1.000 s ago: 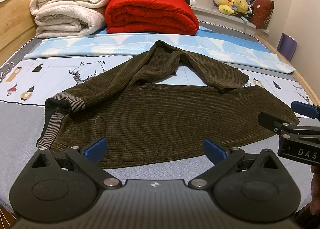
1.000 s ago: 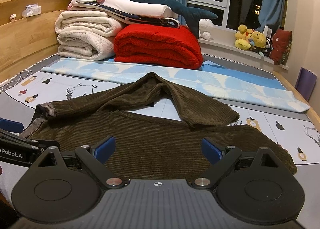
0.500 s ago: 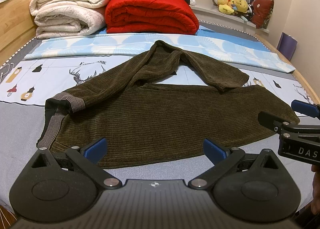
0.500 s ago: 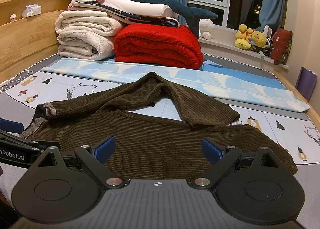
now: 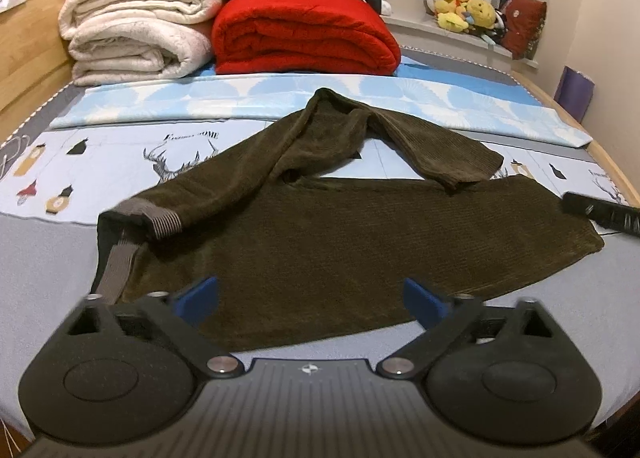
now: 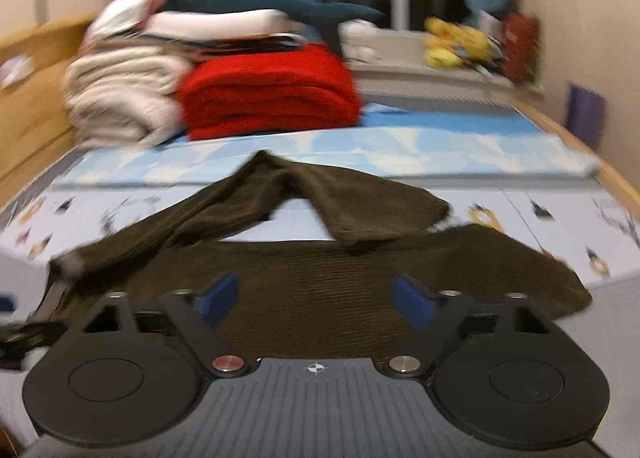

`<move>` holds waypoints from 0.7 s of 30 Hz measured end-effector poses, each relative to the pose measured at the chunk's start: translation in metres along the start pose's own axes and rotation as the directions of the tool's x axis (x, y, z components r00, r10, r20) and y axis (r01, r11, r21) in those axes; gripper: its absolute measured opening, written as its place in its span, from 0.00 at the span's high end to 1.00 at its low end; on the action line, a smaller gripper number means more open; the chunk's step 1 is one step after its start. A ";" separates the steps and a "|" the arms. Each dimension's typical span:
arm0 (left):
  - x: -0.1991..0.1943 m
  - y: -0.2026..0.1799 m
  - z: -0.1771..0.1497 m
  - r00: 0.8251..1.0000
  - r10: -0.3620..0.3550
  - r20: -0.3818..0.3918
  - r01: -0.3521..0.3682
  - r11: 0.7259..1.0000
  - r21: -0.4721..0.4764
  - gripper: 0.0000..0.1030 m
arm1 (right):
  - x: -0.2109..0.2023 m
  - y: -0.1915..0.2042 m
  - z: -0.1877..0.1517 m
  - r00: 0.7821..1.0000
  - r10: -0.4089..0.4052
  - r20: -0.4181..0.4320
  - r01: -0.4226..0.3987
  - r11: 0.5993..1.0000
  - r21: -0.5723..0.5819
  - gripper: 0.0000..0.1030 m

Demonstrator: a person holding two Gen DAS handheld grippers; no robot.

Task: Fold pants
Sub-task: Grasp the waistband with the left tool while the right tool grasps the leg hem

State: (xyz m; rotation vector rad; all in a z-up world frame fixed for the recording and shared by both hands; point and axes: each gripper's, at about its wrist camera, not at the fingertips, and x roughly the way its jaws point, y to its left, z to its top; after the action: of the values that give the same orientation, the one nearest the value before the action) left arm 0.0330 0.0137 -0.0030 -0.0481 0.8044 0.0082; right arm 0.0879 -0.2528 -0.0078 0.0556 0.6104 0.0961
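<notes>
Folding has barely begun: your pants [image 5: 328, 234] lie spread across the near part of the bed [image 5: 44, 258], one leg flat along the near edge, the other flopped and bent towards the far side. Your left tool [image 5: 312, 298] and right tool [image 6: 316, 300] both hover over the near leg, jaws closing with nothing pinched yet. You've every fold left to make, by my reading.
</notes>
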 end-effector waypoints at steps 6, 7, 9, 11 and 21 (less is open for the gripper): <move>0.030 0.067 0.028 0.998 -0.011 -0.055 0.014 0.998 0.053 0.66 | 0.050 -0.095 0.010 0.988 -0.081 -0.134 0.117 0.951 0.285 0.64; 0.038 0.083 0.031 0.998 -0.002 -0.065 0.004 0.999 0.039 0.66 | 0.059 -0.108 0.008 0.984 -0.091 -0.155 0.137 0.939 0.316 0.63; 0.058 0.121 0.034 0.994 0.025 -0.108 -0.028 0.999 -0.028 0.66 | 0.081 -0.137 0.006 0.972 -0.114 -0.205 0.184 0.913 0.365 0.63; 0.078 0.160 0.030 0.985 0.053 -0.165 -0.074 0.990 -0.122 0.66 | 0.103 -0.163 -0.002 0.959 -0.126 -0.253 0.223 0.887 0.404 0.56; 0.144 0.264 -0.001 0.930 0.156 -0.333 -0.254 0.927 -0.277 0.25 | 0.184 -0.261 -0.060 0.866 -0.169 -0.471 0.435 0.721 0.540 0.43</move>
State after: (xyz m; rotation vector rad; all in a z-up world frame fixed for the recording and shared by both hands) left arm 0.1256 0.2755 -0.1177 -0.2735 1.1110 0.3396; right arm 0.2224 -0.4910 -0.1823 0.6084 1.0325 -0.4519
